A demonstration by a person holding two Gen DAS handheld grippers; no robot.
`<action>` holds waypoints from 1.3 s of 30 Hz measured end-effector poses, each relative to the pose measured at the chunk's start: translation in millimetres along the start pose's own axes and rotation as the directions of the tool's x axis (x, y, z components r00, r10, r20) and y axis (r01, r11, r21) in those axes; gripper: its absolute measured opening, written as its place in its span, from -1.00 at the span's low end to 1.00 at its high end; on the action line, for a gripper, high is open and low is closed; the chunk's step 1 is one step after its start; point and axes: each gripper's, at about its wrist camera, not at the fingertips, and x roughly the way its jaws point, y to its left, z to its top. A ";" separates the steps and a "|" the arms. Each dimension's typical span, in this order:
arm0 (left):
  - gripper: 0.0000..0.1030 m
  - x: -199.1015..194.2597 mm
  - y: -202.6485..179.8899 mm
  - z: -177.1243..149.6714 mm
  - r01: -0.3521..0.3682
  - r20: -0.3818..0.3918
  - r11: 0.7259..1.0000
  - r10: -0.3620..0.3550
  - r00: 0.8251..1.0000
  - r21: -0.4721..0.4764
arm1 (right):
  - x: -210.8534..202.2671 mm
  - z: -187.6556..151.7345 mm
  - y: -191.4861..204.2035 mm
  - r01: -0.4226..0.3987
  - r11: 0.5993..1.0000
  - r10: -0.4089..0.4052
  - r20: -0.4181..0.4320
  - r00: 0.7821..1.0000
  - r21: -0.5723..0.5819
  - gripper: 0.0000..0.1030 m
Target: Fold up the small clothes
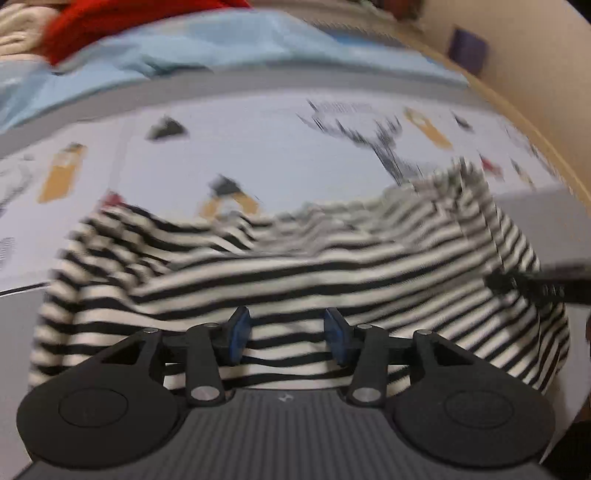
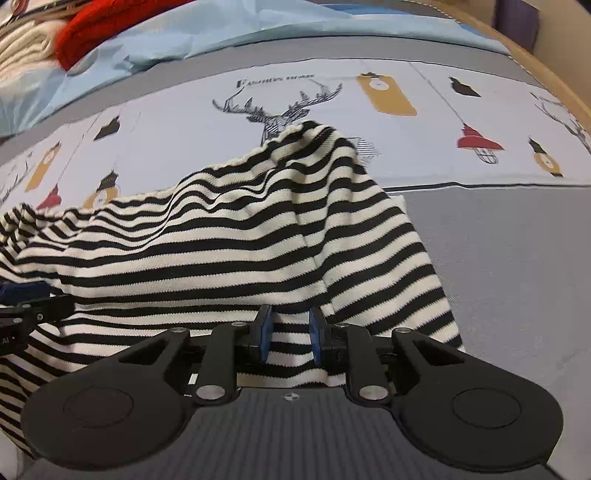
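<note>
Your left gripper (image 1: pixel 287 338) stands parted over the near hem of the striped garment (image 1: pixel 295 266), pads clear of cloth. Your right gripper (image 2: pixel 290 338) sits narrower at the same hem; whether it pinches a fold, you cannot tell. The garment lies rumpled on the printed sheet (image 2: pixel 424 147), its far edge humped up. Judged so, you're mid-fold: next, smooth that hump flat.

Bare grey sheet (image 2: pixel 517 266) lies free right of the striped garment (image 2: pixel 221 236); piled clothes (image 2: pixel 85 33) crowd the far-left corner.
</note>
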 end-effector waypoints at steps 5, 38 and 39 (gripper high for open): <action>-0.06 -54.6 31.9 -21.0 0.060 0.036 0.995 -0.057 0.998 -0.074 | -37.2 -6.3 1.4 -0.080 0.997 0.078 0.100 0.992 0.016 -0.49; 0.45 -290.6 141.2 -142.2 0.082 0.257 0.902 0.033 0.966 -0.424 | -159.1 -133.9 164.6 -0.158 0.930 0.280 0.360 0.890 -0.332 0.02; 0.45 -292.8 143.6 -145.2 0.089 0.263 0.898 0.031 0.964 -0.432 | -154.5 -134.0 173.4 -0.172 0.927 0.290 0.347 0.892 -0.333 0.01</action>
